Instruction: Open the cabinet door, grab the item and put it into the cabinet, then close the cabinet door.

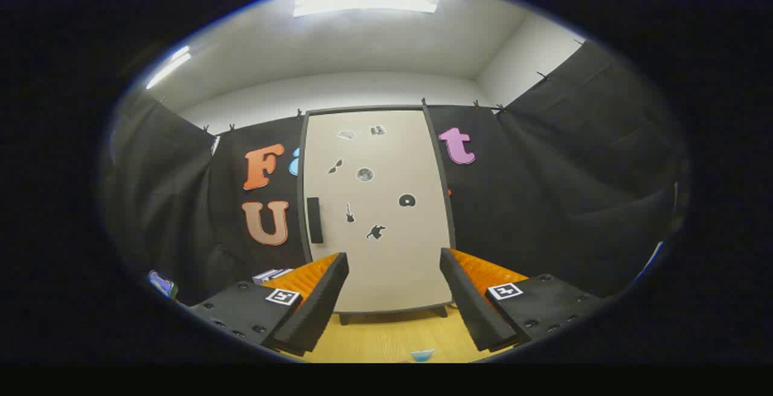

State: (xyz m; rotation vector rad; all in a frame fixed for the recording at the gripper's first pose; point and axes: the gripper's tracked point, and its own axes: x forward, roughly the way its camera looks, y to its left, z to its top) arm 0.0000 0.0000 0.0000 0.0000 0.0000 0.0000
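At far lower left of the frame, a small bluish, screen-like object [162,284], partly cut off, too blurred to identify. Just right of it, near the left finger's outer side, a small stack of flat white items [269,275], box or booklets, not clear which. Behind these, black cloth booth wall [187,203] hanging in folds, clipped along its top edge.

At frame centre, tall cream-white cabinet door with dark frame [386,215], shut, standing upright on short dark feet. On its left edge, at mid height, a dark vertical rectangular handle [314,220]. Scattered over the door face, several small dark and grey stickers [407,200], shapes too small to tell for certain.

Along the bottom, gripper [394,275] released: fingers spread wide apart, nothing between them, lower part of the cabinet door seen through the gap, well beyond the tips. Square black-and-white marker tag [282,296] on the left finger body, a matching one on the right.

Beneath and between the fingers, light wooden table top [374,338]. At bottom centre, close under the gripper and slightly toward the right finger, a small light-blue item [422,355], cut off, kind unclear; lying on the table, touching neither finger.

At upper centre, bright rectangular ceiling light panel [367,3] on a white ceiling.
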